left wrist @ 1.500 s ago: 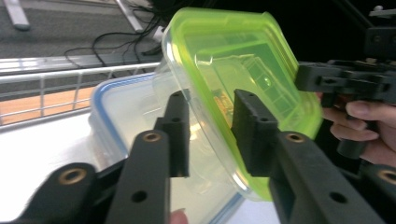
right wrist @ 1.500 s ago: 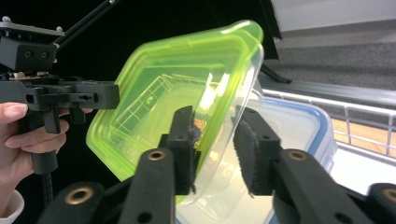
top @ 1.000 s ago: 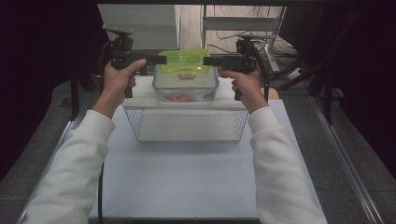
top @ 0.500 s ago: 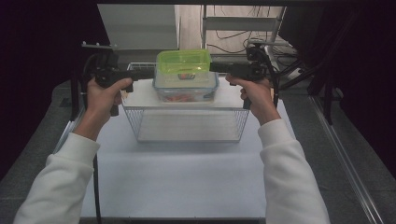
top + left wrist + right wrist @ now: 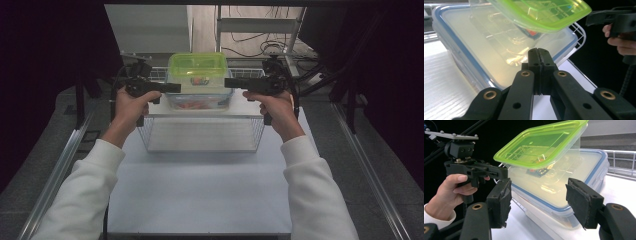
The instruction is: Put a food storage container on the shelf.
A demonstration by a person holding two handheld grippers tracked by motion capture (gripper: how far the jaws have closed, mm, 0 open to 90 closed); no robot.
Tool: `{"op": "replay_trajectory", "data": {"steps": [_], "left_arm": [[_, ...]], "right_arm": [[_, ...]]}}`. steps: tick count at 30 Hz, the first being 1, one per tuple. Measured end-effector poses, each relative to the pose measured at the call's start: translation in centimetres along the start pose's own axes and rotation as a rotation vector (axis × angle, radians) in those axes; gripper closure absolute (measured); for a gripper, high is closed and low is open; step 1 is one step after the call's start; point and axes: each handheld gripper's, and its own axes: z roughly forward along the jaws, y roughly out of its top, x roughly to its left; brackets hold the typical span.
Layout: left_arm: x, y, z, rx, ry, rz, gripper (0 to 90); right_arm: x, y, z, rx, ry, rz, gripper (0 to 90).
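**Two grippers drawn off a stacked pair of food boxes**

High view: both grippers flank the blue-rimmed box (image 5: 197,97), which serves as landmark. The left gripper (image 5: 172,88) stands just to its left with its jaws pressed together on nothing, having just been closing; the left gripper view shows the pads (image 5: 539,56) meeting, empty, in front of the box's lid. The right gripper (image 5: 231,83), just right of the box, has its jaws parted and clear of the box, so neither tool carries a load. The green-lidded container (image 5: 197,67) sits tilted on top of the box; its weight seemingly rests there alone. The box itself stands on the white shelf board (image 5: 250,107) of a wire rack (image 5: 202,135), likely so that both tools can reach it from the sides.
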Motion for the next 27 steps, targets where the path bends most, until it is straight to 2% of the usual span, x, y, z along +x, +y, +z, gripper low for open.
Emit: {"op": "replay_trajectory", "data": {"steps": [11,17,19,20,23,27], "left_arm": [[-0.7,-0.2,-1.0,-0.006,-0.011,-0.001,89.4],[-1.4,-1.4,-2.0,0.003,-0.040,0.003,85.0],[-1.7,-2.1,-2.2,0.006,-0.039,0.013,80.2],[-2.0,-2.4,-2.4,0.004,-0.037,0.012,75.6],[-2.7,-3.7,-2.9,0.009,-0.027,0.044,62.2],[-3.4,-6.1,-3.9,-0.013,-0.044,0.054,42.4]], "right_arm": [[-0.1,-0.6,-0.3,-0.007,0.007,0.007,36.2],[-0.4,-1.5,-0.4,0.008,0.025,-0.017,35.7],[-0.5,-2.0,-0.6,0.004,0.027,-0.023,35.7],[-0.5,-2.2,-0.7,0.005,0.028,-0.027,35.7],[-0.5,-2.9,-1.2,0.000,0.032,-0.036,35.7],[-0.1,-4.7,-2.1,0.014,0.023,-0.062,35.7]]}}
